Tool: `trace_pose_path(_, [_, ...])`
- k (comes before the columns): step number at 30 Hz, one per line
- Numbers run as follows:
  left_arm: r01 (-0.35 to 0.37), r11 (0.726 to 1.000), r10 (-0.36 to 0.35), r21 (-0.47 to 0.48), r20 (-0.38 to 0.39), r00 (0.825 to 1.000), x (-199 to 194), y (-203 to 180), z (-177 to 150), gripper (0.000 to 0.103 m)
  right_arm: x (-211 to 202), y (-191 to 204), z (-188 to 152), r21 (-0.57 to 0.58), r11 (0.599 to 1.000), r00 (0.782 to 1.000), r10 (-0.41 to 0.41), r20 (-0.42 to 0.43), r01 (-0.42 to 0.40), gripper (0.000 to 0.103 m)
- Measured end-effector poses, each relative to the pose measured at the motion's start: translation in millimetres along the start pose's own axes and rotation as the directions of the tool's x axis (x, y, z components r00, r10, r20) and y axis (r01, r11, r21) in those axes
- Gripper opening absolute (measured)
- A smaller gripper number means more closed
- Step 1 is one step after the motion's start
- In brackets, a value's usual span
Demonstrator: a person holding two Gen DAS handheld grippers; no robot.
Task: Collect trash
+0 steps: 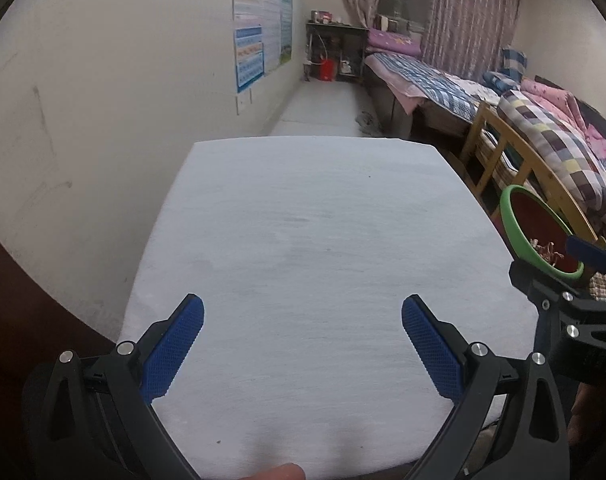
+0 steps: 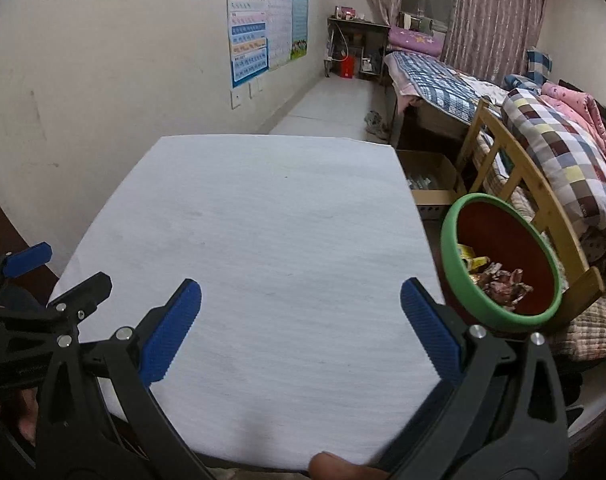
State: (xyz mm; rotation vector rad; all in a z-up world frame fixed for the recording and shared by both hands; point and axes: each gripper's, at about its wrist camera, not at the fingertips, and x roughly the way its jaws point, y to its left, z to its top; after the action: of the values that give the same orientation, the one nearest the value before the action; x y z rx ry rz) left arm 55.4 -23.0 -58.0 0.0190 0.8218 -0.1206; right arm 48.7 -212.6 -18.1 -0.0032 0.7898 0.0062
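A red bin with a green rim (image 2: 499,258) stands just off the right edge of the white-covered table (image 2: 263,240). Crumpled wrappers (image 2: 497,278) lie in its bottom. My right gripper (image 2: 301,310) hovers open over the table's near part, its blue pads wide apart with nothing between them. My left gripper (image 1: 303,326) is open too, over the bare white cloth (image 1: 303,240). In the left wrist view the bin (image 1: 537,234) shows at the right, partly behind the other gripper (image 1: 583,300). The left gripper (image 2: 27,292) appears at the left edge of the right wrist view.
A wooden chair frame (image 2: 535,204) with a checked quilt (image 2: 563,148) stands behind the bin. A cardboard box (image 2: 429,182) sits on the floor beyond the table's right corner. A bed (image 2: 443,80), a small desk (image 2: 355,44) and posters (image 2: 263,24) on the left wall fill the far room.
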Motion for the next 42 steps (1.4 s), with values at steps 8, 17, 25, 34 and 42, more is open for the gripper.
trace_pose_path(8, [0.003,1.0,-0.004,0.025,0.045,0.999,-4.7,-7.5,-5.2,0.095,-4.7,0.7,-5.9,0.023,1.0,1.0,0.0,0.03,-0.001,0.098])
trace_pose_path(17, [-0.068,0.996,0.059,0.059,0.151,0.987,-25.5,-16.0,-3.1,0.095,-17.4,-11.7,-11.0,0.051,0.999,0.996,-0.006,0.087,0.001,0.098])
trace_pose_path(25, [-0.099,0.994,0.088,0.047,0.194,0.977,-33.7,-15.9,-5.4,0.095,-26.1,-3.6,-16.3,0.008,1.0,0.991,-0.011,0.136,0.01,0.098])
trace_pose_path(34, [-0.113,0.993,0.105,0.042,0.162,0.981,-25.4,-11.6,-10.4,0.095,-26.5,0.8,-17.6,-0.004,1.0,0.989,0.005,0.148,-0.004,0.098])
trace_pose_path(42, [-0.11,0.993,0.102,0.04,0.159,0.982,-23.7,-10.2,-11.8,0.095,-22.4,-1.2,-16.6,0.017,1.0,0.991,0.0,0.136,-0.002,0.098])
